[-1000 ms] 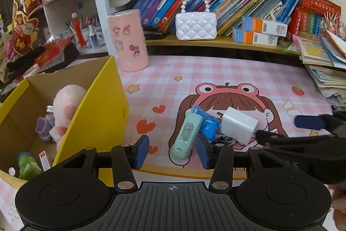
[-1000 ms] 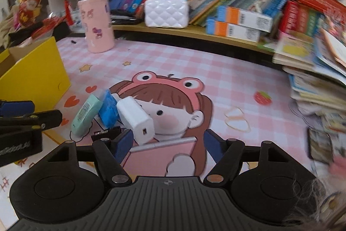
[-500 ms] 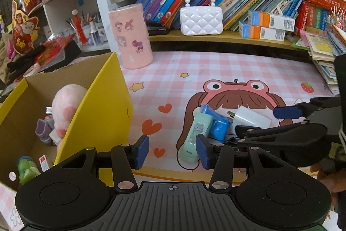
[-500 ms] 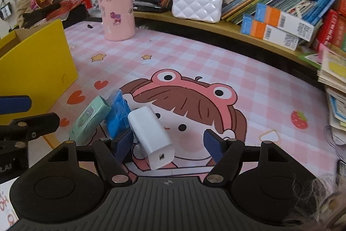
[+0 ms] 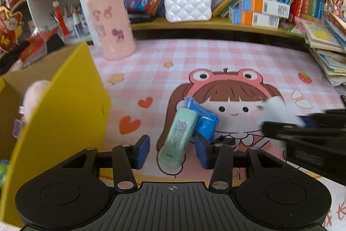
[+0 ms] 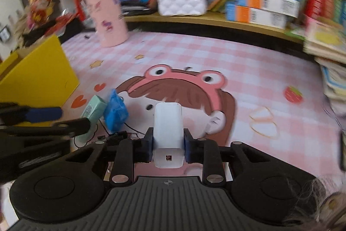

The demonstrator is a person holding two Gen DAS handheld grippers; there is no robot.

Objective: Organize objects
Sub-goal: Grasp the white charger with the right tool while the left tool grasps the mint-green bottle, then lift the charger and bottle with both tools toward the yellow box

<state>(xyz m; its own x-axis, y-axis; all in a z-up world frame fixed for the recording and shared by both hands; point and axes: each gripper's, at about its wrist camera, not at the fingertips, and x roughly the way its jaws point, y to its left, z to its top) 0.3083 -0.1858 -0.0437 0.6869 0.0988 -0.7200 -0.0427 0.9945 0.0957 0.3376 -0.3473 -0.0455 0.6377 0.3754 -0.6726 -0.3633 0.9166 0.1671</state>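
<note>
Pink checked desk mat [image 5: 194, 53] is holding leftovers: right gripper [image 6: 168, 145] is clamping the white charger [image 6: 167, 122], left gripper [image 5: 172, 149] is closing around the untouched mint case [image 5: 179, 135]; yellow box [image 5: 71, 101] is awaiting both.

Pink-and-white checked mat [image 5: 216, 53] with orange hearts, yellow stars, a red strawberry and a brown-haired cartoon girl in a pink frog hat. Mint-green case [image 5: 179, 138] with a pale printed label, lying against a bright blue packet [image 5: 205, 120]. White charger block [image 6: 168, 129] between blue pads of the black right gripper [image 6: 168, 145]. Black left gripper [image 5: 172, 148], blue pads too. Yellow box [image 5: 62, 118] on the left, brown cardboard inside. Far: pale pink cylinder [image 5: 111, 23] with cartoon stickers, white quilted purse [image 5: 187, 5] with pearl handle, blue-orange-white cartons [image 5: 263, 7], multicoloured books.
</note>
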